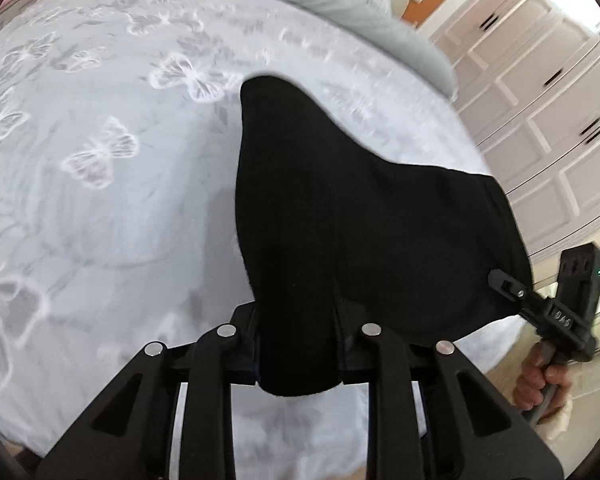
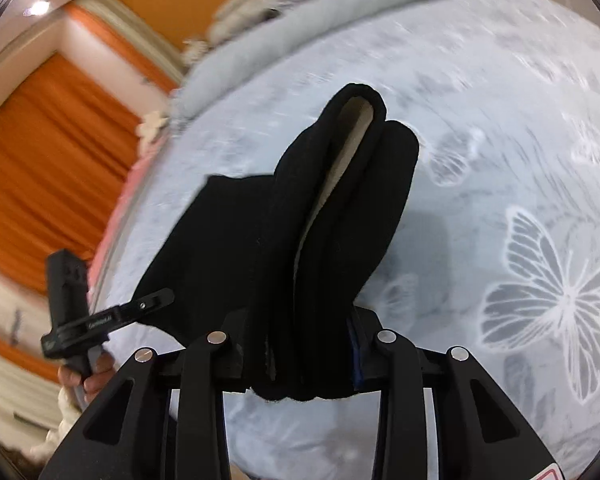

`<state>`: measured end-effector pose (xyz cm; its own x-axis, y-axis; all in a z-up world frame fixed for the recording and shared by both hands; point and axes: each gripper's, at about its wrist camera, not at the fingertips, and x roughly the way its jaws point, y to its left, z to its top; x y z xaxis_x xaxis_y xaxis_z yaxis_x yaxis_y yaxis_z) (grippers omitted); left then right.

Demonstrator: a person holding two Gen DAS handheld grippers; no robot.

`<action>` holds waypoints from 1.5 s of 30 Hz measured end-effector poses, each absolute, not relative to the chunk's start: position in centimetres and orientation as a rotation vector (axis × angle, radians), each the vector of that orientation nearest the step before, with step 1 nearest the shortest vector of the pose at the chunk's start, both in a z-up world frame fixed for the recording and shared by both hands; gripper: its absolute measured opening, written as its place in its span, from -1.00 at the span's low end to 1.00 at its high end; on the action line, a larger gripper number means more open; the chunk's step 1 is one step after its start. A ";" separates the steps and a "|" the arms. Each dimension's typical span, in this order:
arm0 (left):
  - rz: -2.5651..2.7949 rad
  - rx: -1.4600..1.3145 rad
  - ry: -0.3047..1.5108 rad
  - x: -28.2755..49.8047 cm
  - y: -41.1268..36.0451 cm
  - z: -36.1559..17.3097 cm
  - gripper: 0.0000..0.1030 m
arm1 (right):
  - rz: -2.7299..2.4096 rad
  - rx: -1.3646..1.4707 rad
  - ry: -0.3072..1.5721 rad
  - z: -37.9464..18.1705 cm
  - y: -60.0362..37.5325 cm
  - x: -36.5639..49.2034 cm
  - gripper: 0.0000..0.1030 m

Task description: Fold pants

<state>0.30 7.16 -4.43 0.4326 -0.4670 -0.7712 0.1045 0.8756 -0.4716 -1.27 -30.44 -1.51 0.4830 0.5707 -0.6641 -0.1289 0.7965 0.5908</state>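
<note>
L wrist view: my left gripper [image 1: 298, 344] is clamped on a bunched edge of the black pants [image 1: 340, 216], cloth squeezed between the 2 fingers w/ a small lip poking out behind them. The pants hang forward and off to the right, held up over the bed cover [image 1: 100, 208] w/ its butterfly print, not lying flat on it. At the far right corner my right gripper [image 1: 504, 286] pinches the other end of the same edge, hand [image 1: 540, 380] on its handle below. White cabinet doors [image 1: 540, 92] sit beyond the bed.

R wrist view: my right gripper [image 2: 300, 356] is closed on a thick stack, several layers of pants [image 2: 332, 208] w/ a pale lining showing between 2 of them. The stack stands up ahead of the fingers, then sags left toward my left gripper [image 2: 156, 300], which bites the corner there. Bed cover [image 2: 500, 160] below, orange curtain [image 2: 40, 168] far left.

Handling, my read: soft, limp, fairly thick knit, light enough for 2 pinches, not fragile. It drapes and won't keep a crease alone, so layers may slide apart when lowered. Best grip is at the 2 ends of one edge, catching all layers, keeping it taut btw the grippers.
</note>
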 end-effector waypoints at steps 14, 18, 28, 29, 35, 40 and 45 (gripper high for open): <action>-0.086 0.009 0.652 -6.8 4.2 2.0 0.56 | 0.279 0.333 0.802 2.3 -28.9 -3.6 -1.00; -0.176 -0.020 0.770 -1.7 1.7 1.9 0.57 | 0.356 0.141 0.904 1.0 -23.3 1.2 -1.00; -0.025 -0.123 1.050 7.1 3.0 -7.2 0.55 | 0.194 0.230 0.986 -3.0 -27.5 5.5 -0.97; -0.024 -0.119 1.034 6.9 2.9 -6.7 0.54 | 0.241 0.245 0.976 -2.7 -27.2 4.7 -0.97; -0.019 -0.047 0.944 6.0 2.4 -4.9 0.54 | 0.191 0.193 1.019 -4.7 -27.7 3.7 -1.00; -0.020 -0.015 0.920 2.7 3.2 -3.9 0.58 | 0.221 0.207 0.944 -2.1 -29.2 -1.3 -0.61; 0.023 0.005 0.920 0.8 4.2 -3.9 0.59 | 0.236 0.262 0.966 -3.2 -29.8 -4.0 -0.04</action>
